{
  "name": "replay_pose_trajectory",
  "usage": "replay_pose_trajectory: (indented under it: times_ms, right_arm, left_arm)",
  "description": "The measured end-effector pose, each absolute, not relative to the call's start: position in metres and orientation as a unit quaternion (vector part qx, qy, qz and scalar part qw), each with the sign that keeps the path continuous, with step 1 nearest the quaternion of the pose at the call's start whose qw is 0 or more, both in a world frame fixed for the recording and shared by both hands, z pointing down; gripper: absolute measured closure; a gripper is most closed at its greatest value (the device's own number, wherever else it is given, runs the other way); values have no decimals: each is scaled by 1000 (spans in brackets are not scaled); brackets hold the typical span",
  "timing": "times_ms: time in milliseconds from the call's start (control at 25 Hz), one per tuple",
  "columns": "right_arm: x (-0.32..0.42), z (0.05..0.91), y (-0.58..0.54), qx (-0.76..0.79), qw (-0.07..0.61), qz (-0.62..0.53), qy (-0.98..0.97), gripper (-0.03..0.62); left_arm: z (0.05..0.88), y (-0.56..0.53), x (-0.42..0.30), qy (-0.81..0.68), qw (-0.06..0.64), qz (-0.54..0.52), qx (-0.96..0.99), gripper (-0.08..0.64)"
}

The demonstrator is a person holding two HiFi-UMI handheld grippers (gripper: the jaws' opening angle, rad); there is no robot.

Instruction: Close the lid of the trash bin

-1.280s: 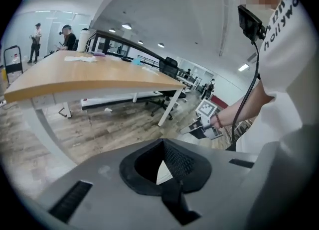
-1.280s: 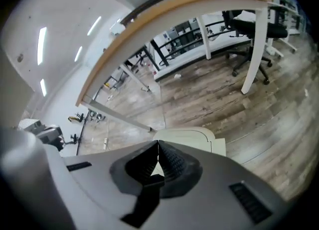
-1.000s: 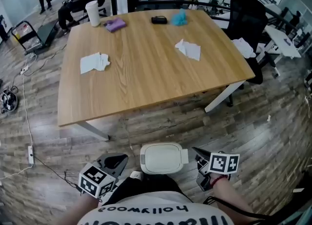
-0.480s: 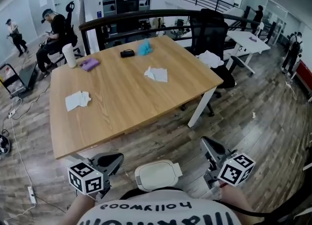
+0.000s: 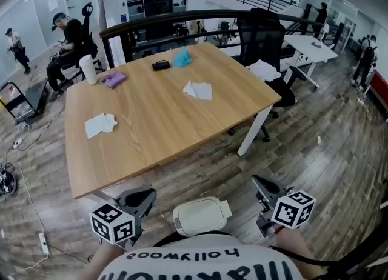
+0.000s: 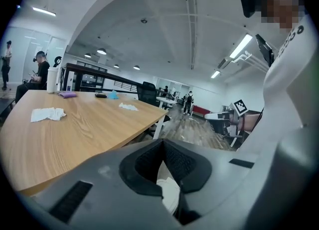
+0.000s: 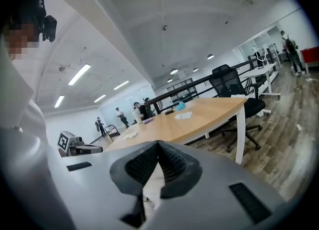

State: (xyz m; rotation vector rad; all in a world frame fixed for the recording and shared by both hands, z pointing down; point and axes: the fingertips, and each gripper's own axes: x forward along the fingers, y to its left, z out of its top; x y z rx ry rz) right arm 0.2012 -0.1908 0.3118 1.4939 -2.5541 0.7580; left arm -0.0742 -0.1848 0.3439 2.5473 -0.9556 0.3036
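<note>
The trash bin [image 5: 200, 215] stands on the floor right in front of the person, its white lid [image 5: 195, 217] lying flat and closed. My left gripper [image 5: 138, 197] hovers just left of the bin, and my right gripper [image 5: 265, 186] sits a little to its right; neither touches it. Both are shut with nothing held. In the left gripper view the left gripper [image 6: 162, 142] has its tips meeting, and a bit of the white lid [image 6: 170, 196] shows below them. In the right gripper view the right gripper [image 7: 158, 144] is likewise tip to tip.
A wooden table [image 5: 145, 127] stands beyond the bin, carrying crumpled tissues [image 5: 100, 125], a paper roll [image 5: 90, 70] and small items. A black office chair [image 5: 260, 36] is at the table's right. People stand and sit at the back left. A cable [image 5: 24, 176] runs along the floor.
The head camera has tilted up and shifted, so the bin sits lower in view. Both grippers have drawn slightly away from the bin. The lid stays flat throughout.
</note>
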Motion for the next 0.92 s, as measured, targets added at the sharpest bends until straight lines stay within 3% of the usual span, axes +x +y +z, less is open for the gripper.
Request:
replay_pose_trajectory:
  times_ms: [920]
  right_arm:
    - [189, 321, -194, 468, 62, 254, -844, 583]
  left_arm:
    - [352, -185, -81, -353, 212, 105, 905, 554]
